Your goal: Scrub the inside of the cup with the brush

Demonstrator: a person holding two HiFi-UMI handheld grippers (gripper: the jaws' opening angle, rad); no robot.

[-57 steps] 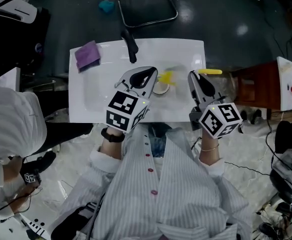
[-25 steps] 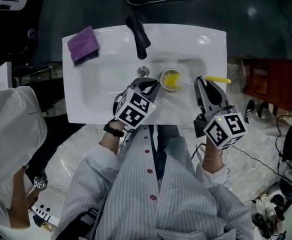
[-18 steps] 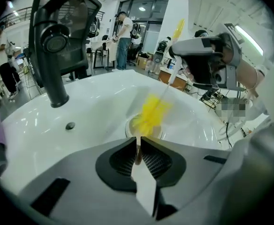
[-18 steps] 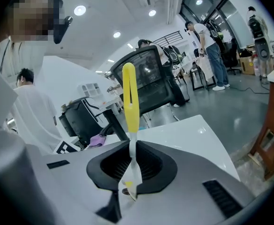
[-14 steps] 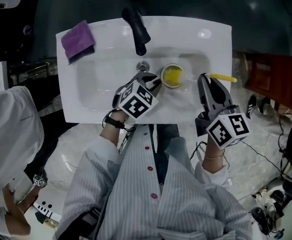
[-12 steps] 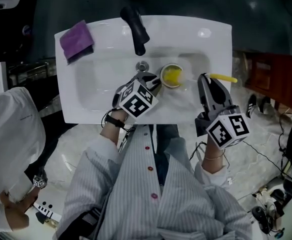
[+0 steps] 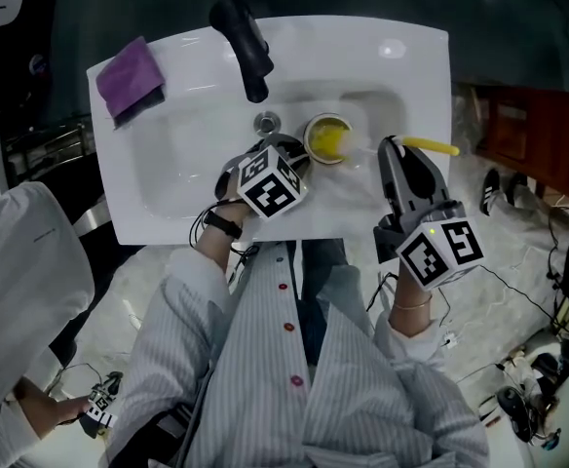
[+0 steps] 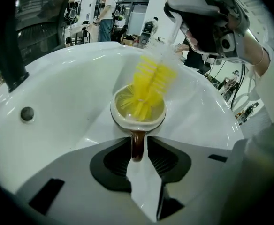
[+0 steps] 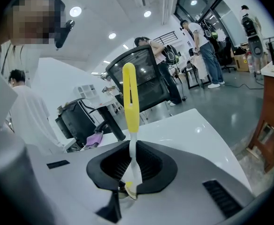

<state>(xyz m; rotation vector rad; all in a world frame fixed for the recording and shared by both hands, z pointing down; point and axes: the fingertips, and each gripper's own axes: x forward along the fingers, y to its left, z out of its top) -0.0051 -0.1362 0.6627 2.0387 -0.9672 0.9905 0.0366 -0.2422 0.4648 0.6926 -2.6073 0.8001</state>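
**Left claw loosens off the cup handle since a second ago**

Since a second ago the left claw has gone from pressed together to spread, and its jaws are opening at this moment. The cup has kept its place beside the drain over that second.

Left gripper view: the cup's brown handle stands between the jaws. It lies close against the jaw on the view's left, with a gap to the other jaw, so it is not pinched. The cup stands upright on the sink floor, straight ahead of the jaw tips and touching them only by its handle. The drain lies ahead and to the left of this claw. The black faucet rises further left.

The brush has its yellow bristle head tilted. The lower bristles are inside the cup mouth and the upper ones are above the rim. The stem slopes up and right into the right claw.

Right gripper view: the right claw is pinching the brush's pale stem between its pads. The yellow grip end stands well beyond the jaw tips.

Head view: the right claw is to the right of the cup, apart from it. The left claw is just at the cup's near left side. A purple cloth lies on the sink's rim, far to the left of both claws.
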